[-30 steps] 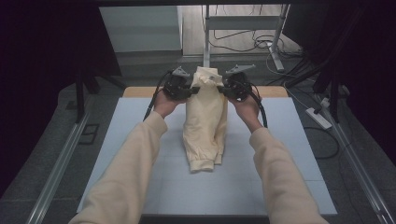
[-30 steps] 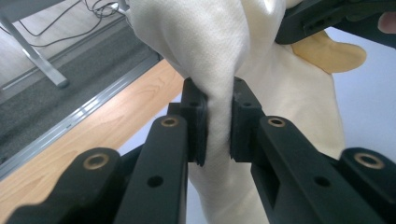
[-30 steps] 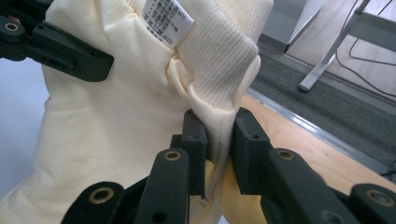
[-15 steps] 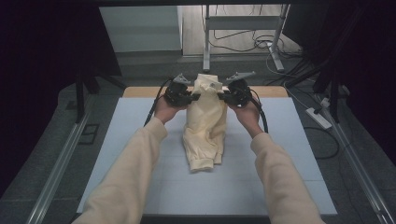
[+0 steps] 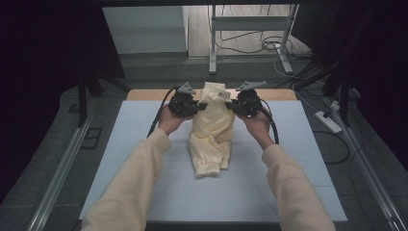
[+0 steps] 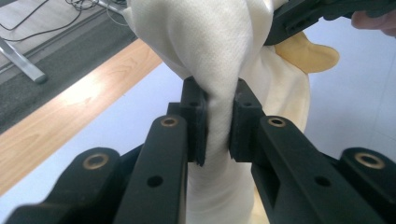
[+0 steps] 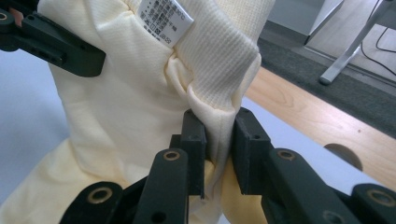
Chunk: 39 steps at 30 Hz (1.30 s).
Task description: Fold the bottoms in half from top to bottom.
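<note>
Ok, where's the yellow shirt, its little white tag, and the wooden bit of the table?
yellow shirt (image 5: 210, 139), high view, middle of the hanging cloth.
white tag (image 7: 166, 17), right gripper view, middle of the printed label.
wooden table edge (image 6: 70, 112), left gripper view, bare wood strip.

Both forearms wear pale yellow long sleeves with ribbed cuffs. Left gripper (image 5: 202, 107) and right gripper (image 5: 230, 107): black bodies, each topped by a grey three-cornered plate, with a black cable trailing toward 6 o'clock. Jaws are matte black, angular, with brass-coloured pivot bushings, small screw holes and flat pads.
</note>
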{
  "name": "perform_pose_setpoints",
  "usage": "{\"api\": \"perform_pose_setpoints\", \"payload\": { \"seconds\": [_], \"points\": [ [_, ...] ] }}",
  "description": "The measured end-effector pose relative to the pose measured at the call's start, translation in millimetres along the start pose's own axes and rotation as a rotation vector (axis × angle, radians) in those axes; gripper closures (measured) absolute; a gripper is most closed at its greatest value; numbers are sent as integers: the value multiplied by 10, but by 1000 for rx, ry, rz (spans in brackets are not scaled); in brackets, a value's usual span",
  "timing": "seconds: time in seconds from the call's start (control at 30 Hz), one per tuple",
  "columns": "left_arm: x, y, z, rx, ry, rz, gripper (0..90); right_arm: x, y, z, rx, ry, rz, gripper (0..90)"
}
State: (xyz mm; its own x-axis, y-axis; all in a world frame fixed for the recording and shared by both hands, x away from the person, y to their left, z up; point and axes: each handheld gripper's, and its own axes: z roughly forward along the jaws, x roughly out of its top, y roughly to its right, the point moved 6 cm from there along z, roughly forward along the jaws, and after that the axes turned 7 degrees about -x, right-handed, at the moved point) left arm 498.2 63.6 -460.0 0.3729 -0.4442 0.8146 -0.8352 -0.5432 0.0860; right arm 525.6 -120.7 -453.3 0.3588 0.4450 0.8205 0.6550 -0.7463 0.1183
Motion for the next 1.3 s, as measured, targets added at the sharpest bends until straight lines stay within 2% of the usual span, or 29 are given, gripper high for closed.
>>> {"api": "perform_pose_setpoints", "payload": {
  "seconds": [0.3,0.57,1.0,1.3],
  "points": [
    [-176,186,-89,-3,8,19,788,-138,-167,-112,31,13,-19,758],
    [-359,265,-124,-22,10,-3,786,-262,-321,-137,62,7,-23,758],
    [-446,337,-93,-42,16,-7,783,-357,-347,-151,83,-2,-6,756],
    [-536,379,-58,-47,13,-13,783,-463,-392,-143,86,-16,-12,753]
  ]
}}
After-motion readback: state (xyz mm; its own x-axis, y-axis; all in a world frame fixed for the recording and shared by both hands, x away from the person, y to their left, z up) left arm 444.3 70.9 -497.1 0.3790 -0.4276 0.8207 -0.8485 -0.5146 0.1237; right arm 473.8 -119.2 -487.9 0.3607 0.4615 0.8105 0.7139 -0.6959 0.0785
